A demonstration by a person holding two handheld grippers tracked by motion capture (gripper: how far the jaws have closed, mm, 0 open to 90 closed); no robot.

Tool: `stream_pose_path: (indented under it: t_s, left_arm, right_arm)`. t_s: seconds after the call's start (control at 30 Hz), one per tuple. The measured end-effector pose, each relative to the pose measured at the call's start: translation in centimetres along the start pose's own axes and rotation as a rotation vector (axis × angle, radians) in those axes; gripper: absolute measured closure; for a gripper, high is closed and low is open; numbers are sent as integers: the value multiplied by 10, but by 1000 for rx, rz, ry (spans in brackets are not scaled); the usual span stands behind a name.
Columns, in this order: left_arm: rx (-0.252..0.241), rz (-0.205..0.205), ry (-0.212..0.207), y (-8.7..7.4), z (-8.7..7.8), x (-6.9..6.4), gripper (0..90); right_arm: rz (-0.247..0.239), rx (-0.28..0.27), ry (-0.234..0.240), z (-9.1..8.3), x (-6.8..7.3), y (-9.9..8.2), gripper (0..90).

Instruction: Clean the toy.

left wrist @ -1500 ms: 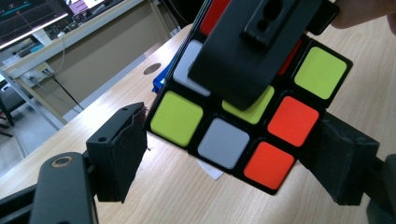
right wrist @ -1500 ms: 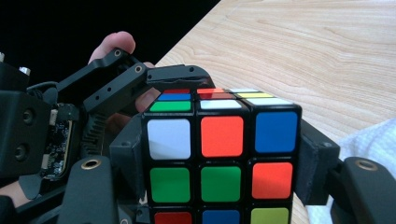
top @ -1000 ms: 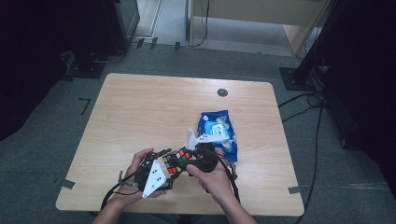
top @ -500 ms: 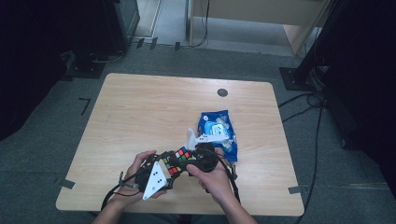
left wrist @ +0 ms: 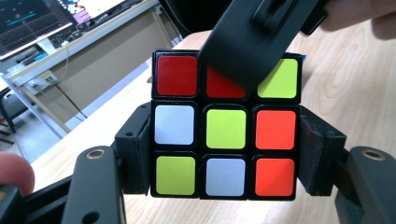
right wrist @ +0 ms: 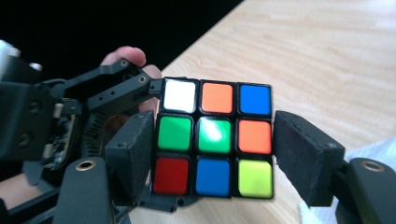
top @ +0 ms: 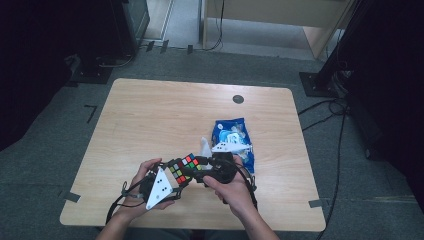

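Observation:
A scrambled colour cube [top: 184, 168] is held above the table's near edge between both hands. My left gripper [top: 175, 176] comes from the left and is shut on it. Its pads press the cube [left wrist: 226, 128] on both sides of the lower two rows. My right gripper [top: 199, 168] comes from the right, and its jaws have just been opening with the cube [right wrist: 215, 135] between them. The left pad lies against the cube and the right pad stands a hair off it. One right finger [left wrist: 257, 37] crosses the cube's top row.
A blue plastic bag [top: 234, 136] with white contents lies on the wooden table [top: 150, 120] just beyond the right hand. A dark round grommet [top: 238, 99] sits near the far edge. The hands work close to the table's near edge.
The left gripper has shifted slightly up toward the cube. The cube and the right hand stay where they were.

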State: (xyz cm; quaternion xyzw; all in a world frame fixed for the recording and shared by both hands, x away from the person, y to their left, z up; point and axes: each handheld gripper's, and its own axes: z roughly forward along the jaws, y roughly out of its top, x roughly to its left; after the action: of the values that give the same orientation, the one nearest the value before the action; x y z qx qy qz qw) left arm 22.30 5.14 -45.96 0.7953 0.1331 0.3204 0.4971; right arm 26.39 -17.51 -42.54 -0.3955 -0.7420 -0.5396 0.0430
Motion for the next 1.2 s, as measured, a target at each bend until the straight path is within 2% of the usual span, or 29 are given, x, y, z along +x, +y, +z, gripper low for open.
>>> stream_pose_path:
  t_s: [0.03, 0.1, 0.23, 0.27, 0.3, 0.33, 0.43, 0.5, 0.57, 0.6, 0.8, 0.93, 1.07, 1.2]
  left_arm:
    - [0, 0, 0, 0, 0, 0, 342]
    - [2, -18, 15, -2, -3, 6, 343]
    - [-1, -38, 30, -4, -6, 13, 342]
    - [-3, -53, 39, -6, -8, 17, 343]
    - [-3, -53, 39, -6, -8, 17, 343]
    - [-7, -66, 47, -7, -10, 21, 343]
    - [-5, -73, 57, -8, -12, 24, 343]
    - [-12, -88, 67, -9, -14, 28, 342]
    - [-13, -88, 70, -10, -15, 29, 343]
    - [-13, -93, 72, -10, -16, 31, 343]
    - [-16, -97, 73, -10, -17, 32, 343]
    - [-14, -97, 75, -10, -16, 31, 343]
    - [-14, -97, 73, -9, -16, 31, 343]
    - [-11, -92, 70, -9, -16, 30, 343]
  right_arm:
    - [0, 0, 0, 0, 0, 0, 314]
    - [-12, -35, 6, -6, 0, 3, 304]
    - [-28, -74, -39, -11, -2, 4, 306]
    - [-35, -76, -52, -11, -3, 4, 307]
    - [-35, -76, -52, -11, -3, 4, 307]
    - [-68, -79, -106, -11, -4, 3, 315]
    - [-147, -84, -202, -8, -4, 0, 331]
    - [-178, -76, -238, -4, -7, -3, 343]
    - [-178, -67, -249, -1, -9, -5, 348]
    - [-202, -51, -289, 4, -14, -9, 358]
    - [-246, 4, -388, 22, -30, -25, 404]
    - [-220, 39, -412, 32, -39, -35, 449]
    - [-221, 76, -450, 40, -43, -43, 501]
    - [-221, 93, -471, 46, -47, -49, 505]
